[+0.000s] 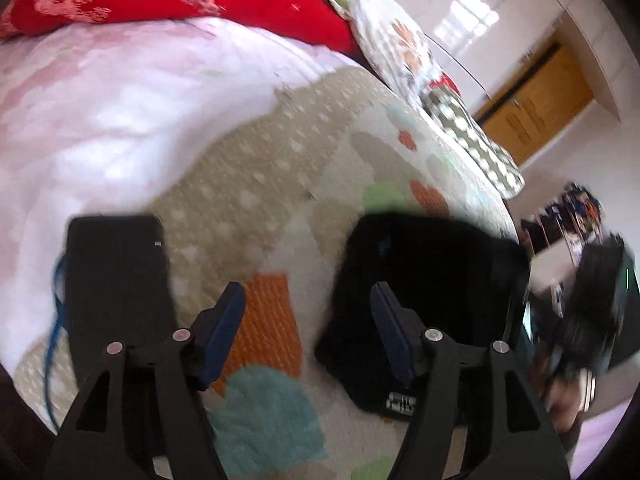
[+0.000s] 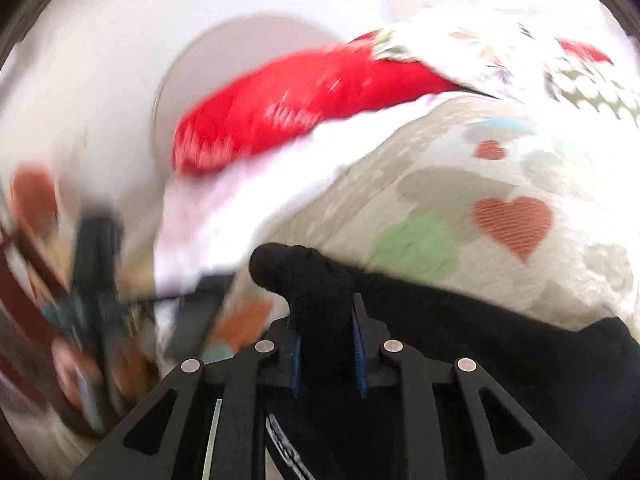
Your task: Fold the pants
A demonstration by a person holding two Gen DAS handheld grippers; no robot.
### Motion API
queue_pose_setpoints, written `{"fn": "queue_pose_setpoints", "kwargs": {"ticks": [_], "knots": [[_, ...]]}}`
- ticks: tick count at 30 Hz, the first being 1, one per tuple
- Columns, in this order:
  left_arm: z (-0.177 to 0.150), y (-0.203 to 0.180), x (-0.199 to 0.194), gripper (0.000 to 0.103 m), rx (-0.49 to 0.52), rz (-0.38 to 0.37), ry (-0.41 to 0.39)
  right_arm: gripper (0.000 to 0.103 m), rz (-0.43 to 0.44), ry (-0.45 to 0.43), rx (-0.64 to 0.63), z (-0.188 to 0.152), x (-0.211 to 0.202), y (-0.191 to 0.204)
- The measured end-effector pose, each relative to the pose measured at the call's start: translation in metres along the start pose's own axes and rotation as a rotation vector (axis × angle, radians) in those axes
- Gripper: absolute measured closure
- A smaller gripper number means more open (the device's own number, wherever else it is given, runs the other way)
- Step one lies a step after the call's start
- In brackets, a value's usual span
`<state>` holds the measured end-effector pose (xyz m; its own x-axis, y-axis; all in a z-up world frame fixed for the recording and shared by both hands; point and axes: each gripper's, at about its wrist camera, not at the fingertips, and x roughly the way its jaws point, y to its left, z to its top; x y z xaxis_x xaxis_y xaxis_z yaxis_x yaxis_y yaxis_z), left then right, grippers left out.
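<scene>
My right claw grips a bunch of the black pants, which trail right of it over the heart quilt. My left claw gapes empty, pants just right of it.

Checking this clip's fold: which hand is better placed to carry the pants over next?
Right. Its gripper is shut on a bunch of the black pants; the left gripper stands open over the blanket, holding nothing.
</scene>
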<state>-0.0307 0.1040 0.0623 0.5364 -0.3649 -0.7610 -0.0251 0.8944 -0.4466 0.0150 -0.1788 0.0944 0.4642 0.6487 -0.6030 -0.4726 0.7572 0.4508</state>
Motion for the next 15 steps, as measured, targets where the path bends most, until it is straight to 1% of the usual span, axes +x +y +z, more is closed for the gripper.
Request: {"fn": "queue_pose_setpoints", "kwargs": {"ticks": [1,2,4,6,9,10,11,12,14,15], "knots": [[-0.004,-0.005,0.002,0.039,0.019,-0.008,0.014,0.085,0.012,-0.015,0.027,0.004,-0.004,-0.007],[-0.011,-0.013,0.006,0.039,0.060,-0.021,0.039,0.085,0.018,-0.020,0.035,0.007,-0.006,-0.011],[-0.020,-0.028,0.010,0.038,0.124,-0.025,0.059,0.085,0.029,-0.031,0.034,0.012,-0.009,-0.011],[-0.026,-0.045,0.015,0.038,0.204,-0.004,0.054,0.085,0.038,-0.049,0.040,0.016,-0.013,-0.010],[-0.029,-0.067,0.021,0.038,0.317,0.059,0.029,0.085,0.044,-0.073,0.061,0.022,-0.020,-0.012],[-0.029,-0.072,0.021,0.038,0.347,0.056,0.017,0.085,0.047,-0.079,0.069,0.023,-0.021,-0.014],[-0.029,-0.078,0.021,0.038,0.375,0.035,0.003,0.085,0.047,-0.083,0.075,0.023,-0.022,-0.014],[-0.027,-0.083,0.021,0.037,0.402,-0.003,-0.014,0.085,0.047,-0.089,0.081,0.024,-0.024,-0.015],[-0.024,-0.090,0.025,0.024,0.446,-0.067,-0.034,0.085,0.050,-0.096,0.091,0.027,-0.026,-0.018],[-0.022,-0.094,0.030,0.023,0.478,-0.072,-0.033,0.085,0.051,-0.098,0.096,0.029,-0.025,-0.020]]}}
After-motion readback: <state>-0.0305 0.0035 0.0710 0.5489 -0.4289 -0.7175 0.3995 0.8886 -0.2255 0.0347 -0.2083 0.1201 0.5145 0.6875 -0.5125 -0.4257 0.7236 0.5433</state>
